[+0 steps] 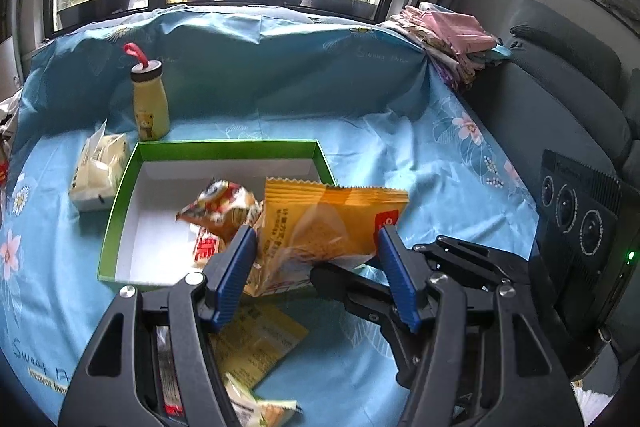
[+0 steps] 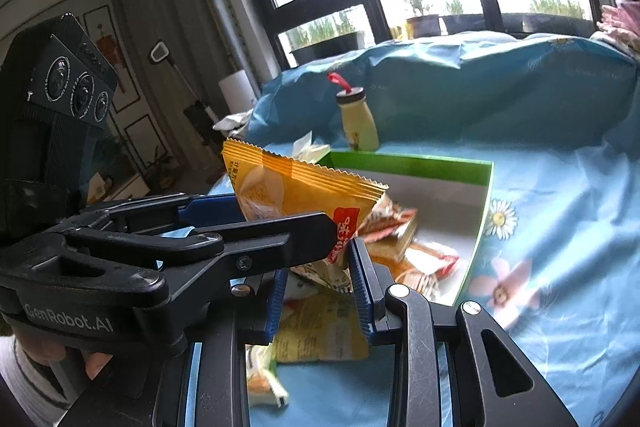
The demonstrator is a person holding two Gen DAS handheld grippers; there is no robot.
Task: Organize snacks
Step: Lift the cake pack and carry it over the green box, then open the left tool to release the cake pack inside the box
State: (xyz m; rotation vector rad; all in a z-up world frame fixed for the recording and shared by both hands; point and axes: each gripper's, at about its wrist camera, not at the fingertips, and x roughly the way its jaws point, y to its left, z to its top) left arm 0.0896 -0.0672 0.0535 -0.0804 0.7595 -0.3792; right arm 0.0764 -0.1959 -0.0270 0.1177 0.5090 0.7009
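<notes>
We've got the crinkly orange foil snack packet (image 1: 320, 223) pinched in both the left gripper (image 1: 316, 259) and right gripper (image 2: 320, 291) above the green cardboard box (image 1: 120, 211) (light, slippery, probably crumbly inside), so grab the sealed edges.

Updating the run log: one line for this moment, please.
left gripper: shut on orange snack packet | right gripper: grips same packet's lower edge | packet: above green box near edge | loose packets: on blue cloth
</notes>
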